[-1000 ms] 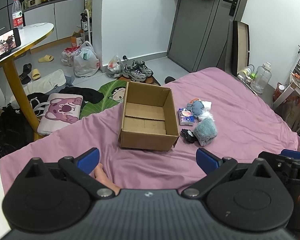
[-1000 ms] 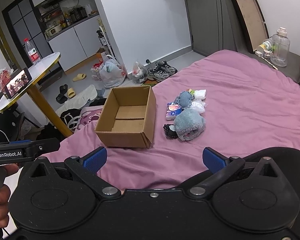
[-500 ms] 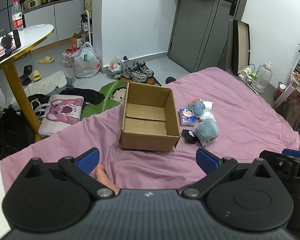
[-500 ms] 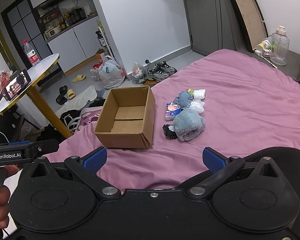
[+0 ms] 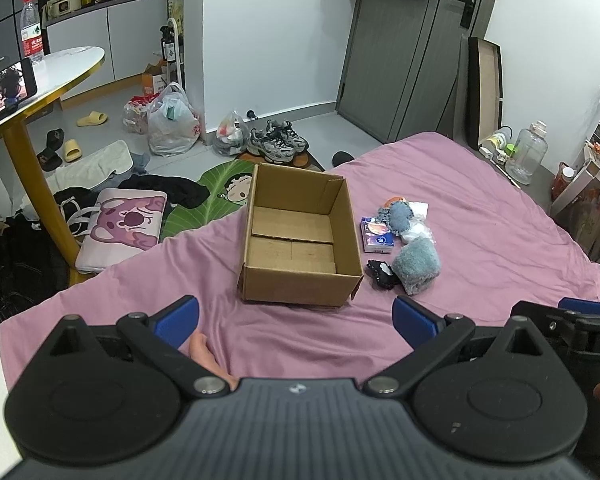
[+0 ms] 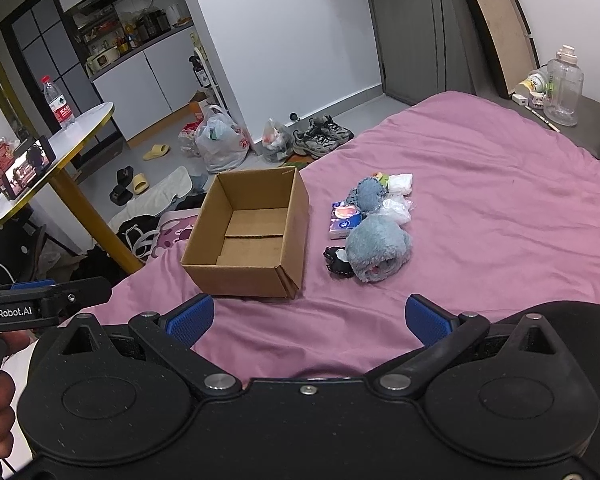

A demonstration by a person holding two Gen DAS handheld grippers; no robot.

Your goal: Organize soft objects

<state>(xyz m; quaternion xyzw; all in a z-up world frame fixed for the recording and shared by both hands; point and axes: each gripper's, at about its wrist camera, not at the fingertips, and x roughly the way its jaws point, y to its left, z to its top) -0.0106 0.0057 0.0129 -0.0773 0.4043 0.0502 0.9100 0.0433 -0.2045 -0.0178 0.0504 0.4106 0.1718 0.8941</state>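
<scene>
Both my tongs (image 5: 296, 318) (image 6: 310, 316) gape empty; the fluffy blue plush (image 6: 378, 250) beside the box (image 6: 248, 236) looks light, squashy, best pinched mid-body.

Slightly nearer cardboard box (image 5: 300, 236).

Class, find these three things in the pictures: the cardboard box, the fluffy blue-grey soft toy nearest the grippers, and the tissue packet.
cardboard box (image 6: 242, 278): right wrist view, near outer wall.
fluffy blue-grey soft toy (image 6: 374, 246): right wrist view, top of body.
tissue packet (image 5: 374, 234): left wrist view, printed top face.
</scene>
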